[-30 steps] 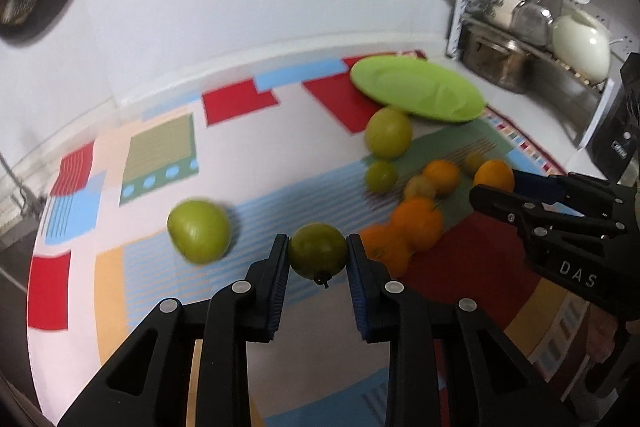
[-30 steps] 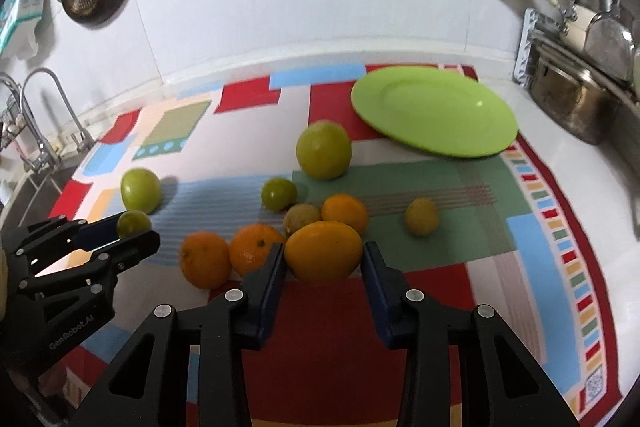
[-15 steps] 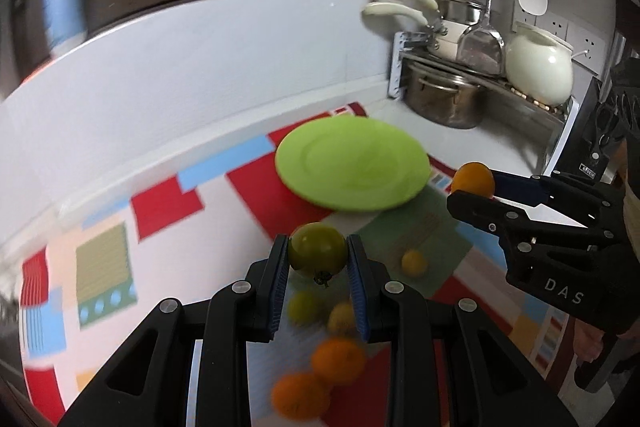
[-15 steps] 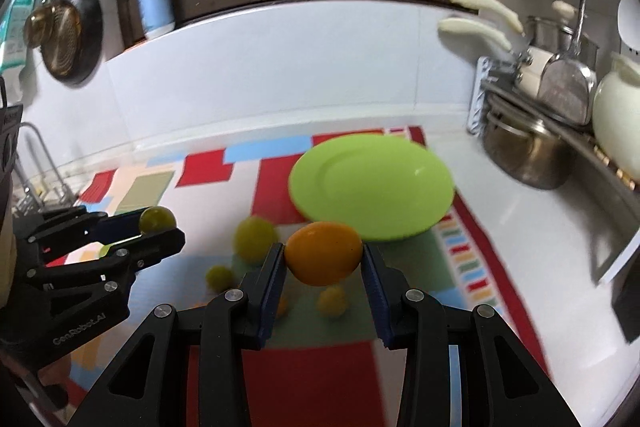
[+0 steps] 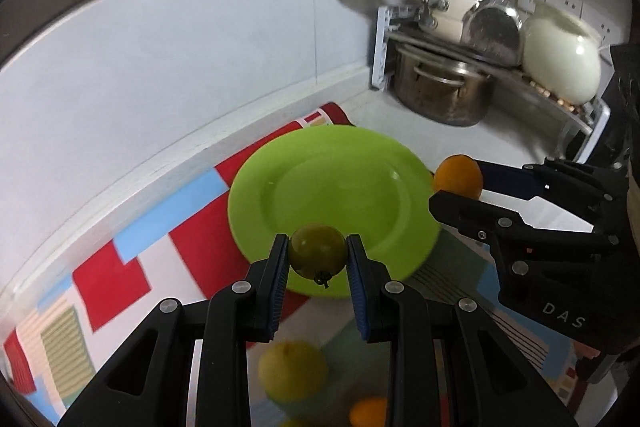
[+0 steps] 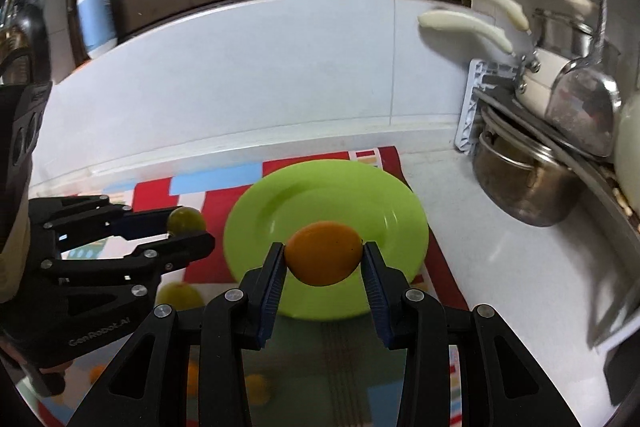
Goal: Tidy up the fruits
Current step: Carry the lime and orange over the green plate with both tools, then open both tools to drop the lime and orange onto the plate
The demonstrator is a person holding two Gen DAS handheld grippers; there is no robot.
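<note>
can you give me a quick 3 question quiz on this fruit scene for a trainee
1. What does the left gripper hold?
2. True or false: the green plate already has fruit on it.
3. The right gripper is: A) open, B) shut on an orange fruit, C) shut on a spoon.

Key:
1. A small green fruit.
2. False; it is bare.
3. B.

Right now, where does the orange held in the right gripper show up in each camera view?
Left wrist view: the orange sits right of centre, at the tip of the right gripper, just off the green plate's right rim.
Right wrist view: the orange is centre, between the fingers, in front of the plate.
Shared landmark: the green plate.
</note>
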